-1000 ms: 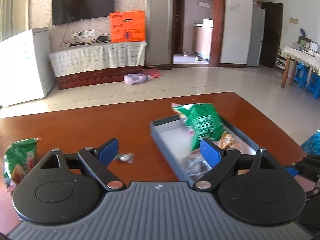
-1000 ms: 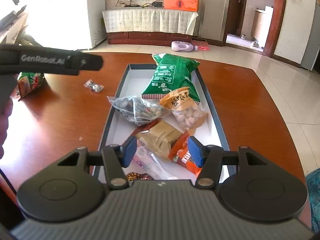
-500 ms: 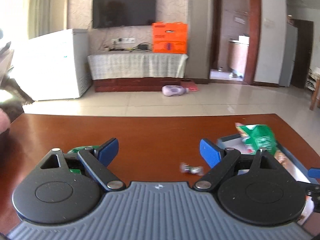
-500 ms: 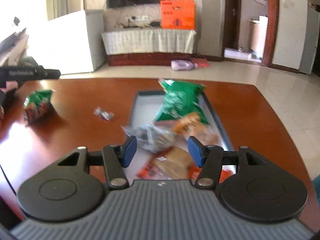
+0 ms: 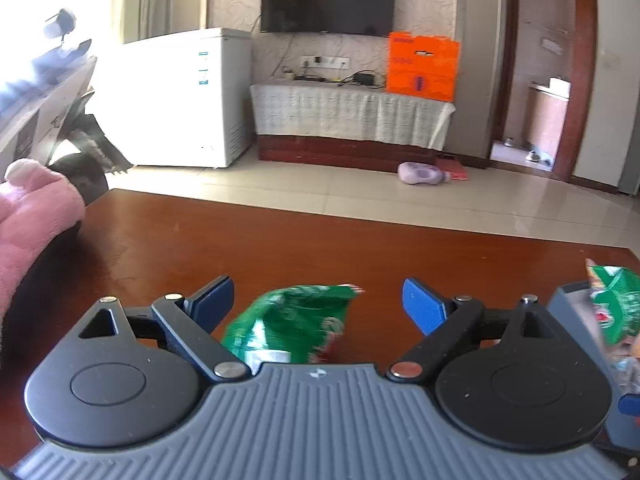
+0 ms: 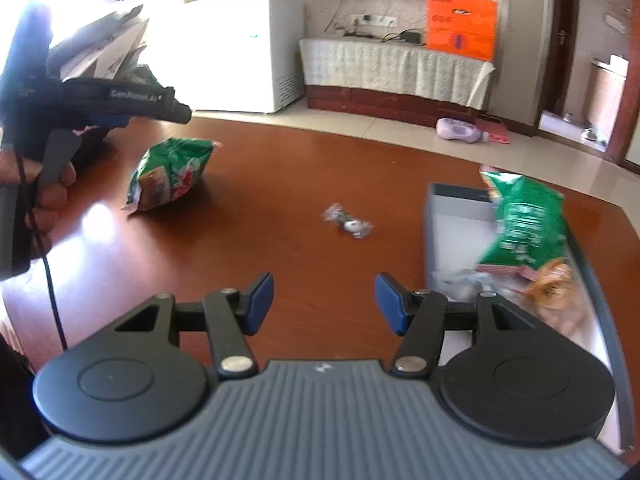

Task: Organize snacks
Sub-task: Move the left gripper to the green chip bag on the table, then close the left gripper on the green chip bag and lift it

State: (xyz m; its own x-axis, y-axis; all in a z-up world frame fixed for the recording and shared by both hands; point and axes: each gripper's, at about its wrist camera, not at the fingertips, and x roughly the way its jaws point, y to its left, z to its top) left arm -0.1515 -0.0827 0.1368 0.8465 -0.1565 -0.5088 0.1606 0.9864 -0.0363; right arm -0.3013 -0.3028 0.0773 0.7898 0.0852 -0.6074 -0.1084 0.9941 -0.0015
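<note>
A green snack bag lies on the brown table between the fingers of my left gripper, whose jaws are opening and stand apart from it. The same green snack bag shows at the left in the right wrist view, below the hand-held left gripper. My right gripper is open over bare table with nothing between its fingers. A small wrapped candy lies ahead of it. At the right, the grey tray holds a big green bag, an orange packet and other snacks.
A pink plush thing lies at the table's left edge. The tray's corner sits at the far right of the left wrist view. Beyond the table are a tiled floor, a white freezer and a TV stand with an orange box.
Both views have swung left. The tray slid to the right edge of each view, and the green snack bag has come between my left gripper's fingers. The right gripper now hangs over bare table.
</note>
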